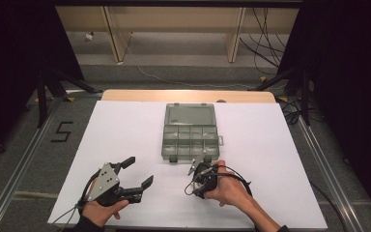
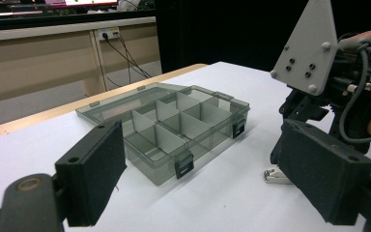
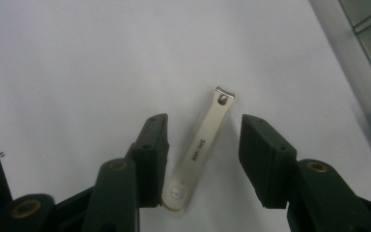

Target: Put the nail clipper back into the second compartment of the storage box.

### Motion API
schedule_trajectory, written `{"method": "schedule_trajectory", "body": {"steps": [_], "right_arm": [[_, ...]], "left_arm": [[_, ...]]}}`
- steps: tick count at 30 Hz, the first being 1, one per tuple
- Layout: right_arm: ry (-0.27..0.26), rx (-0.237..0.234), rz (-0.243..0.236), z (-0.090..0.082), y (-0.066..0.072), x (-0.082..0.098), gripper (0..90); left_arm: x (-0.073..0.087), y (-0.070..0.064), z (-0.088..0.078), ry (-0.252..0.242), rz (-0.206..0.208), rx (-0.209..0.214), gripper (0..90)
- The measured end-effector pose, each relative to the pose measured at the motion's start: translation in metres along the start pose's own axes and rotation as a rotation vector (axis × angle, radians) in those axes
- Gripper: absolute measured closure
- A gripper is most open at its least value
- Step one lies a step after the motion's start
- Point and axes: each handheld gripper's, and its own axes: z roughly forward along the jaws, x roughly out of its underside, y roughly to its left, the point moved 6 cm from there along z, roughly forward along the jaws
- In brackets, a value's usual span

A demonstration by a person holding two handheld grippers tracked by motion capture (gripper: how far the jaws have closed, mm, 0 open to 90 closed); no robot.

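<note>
One nail clipper point(image 3: 200, 147) lies between the right hand-held gripper's point(image 3: 204, 162) spread jaws, untouched; the left hand-held gripper point(image 1: 141, 172) gapes wide; one compartment box point(image 1: 190, 132) sits open.

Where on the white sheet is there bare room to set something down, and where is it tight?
Bare patches: the white sheet left of the open organiser box, and right of it out to the sheet's edge. Crowded: the strip between the box's front latches and the right gripper, whose jaws straddle the nail clipper lying there. The left gripper occupies the near-left corner.

nail clipper point(image 2: 276, 175) mostly hidden behind left gripper's jaw, organizer box point(image 3: 367, 29) cut off
</note>
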Motion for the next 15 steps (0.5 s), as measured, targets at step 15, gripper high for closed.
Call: {"method": "schedule_trajectory", "body": {"steps": [15], "right_arm": [[0.057,0.007,-0.010,0.0058,-0.0003,-0.0048,65.9]], "left_arm": [[0.0001,0.0002,0.0000,0.000,-0.001,0.000,16.4]]}}
